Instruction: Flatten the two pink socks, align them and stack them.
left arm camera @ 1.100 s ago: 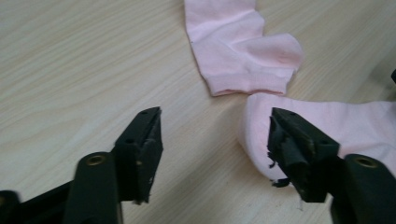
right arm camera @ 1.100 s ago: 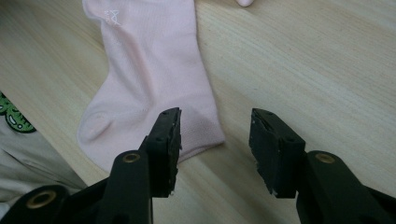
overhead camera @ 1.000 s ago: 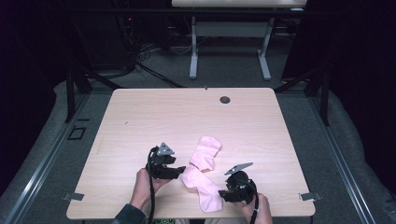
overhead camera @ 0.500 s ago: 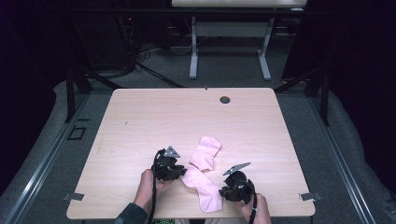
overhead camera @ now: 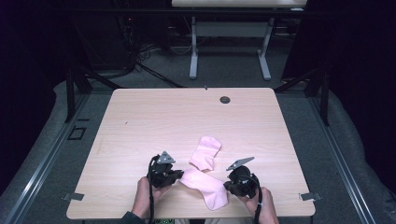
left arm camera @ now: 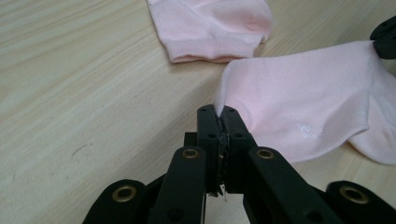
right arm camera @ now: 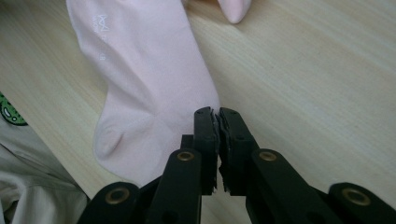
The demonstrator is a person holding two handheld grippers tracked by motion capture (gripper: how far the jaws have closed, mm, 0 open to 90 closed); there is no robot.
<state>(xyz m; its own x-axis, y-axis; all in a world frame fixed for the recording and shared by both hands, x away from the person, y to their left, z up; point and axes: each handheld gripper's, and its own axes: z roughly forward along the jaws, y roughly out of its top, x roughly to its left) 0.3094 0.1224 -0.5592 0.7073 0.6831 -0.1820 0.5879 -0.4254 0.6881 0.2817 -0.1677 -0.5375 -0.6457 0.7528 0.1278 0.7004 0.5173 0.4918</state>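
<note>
Left tool (overhead camera: 173, 173) nearer pink sock (overhead camera: 205, 185)

1. A light wooden table (overhead camera: 154, 121) carries everything; its top is pale woodgrain with rounded corners.
2. A pink sock (overhead camera: 205, 186) lies flat on it, between the fingertips of the two grippers, its edges touching them on either side.
3. A second pink sock (overhead camera: 205, 153) lies just beyond those fingertips, its near end touching the first sock.
4. A small dark round fitting (overhead camera: 225, 99) sits in the tabletop, well beyond the fingertips, near the far edge.
</note>
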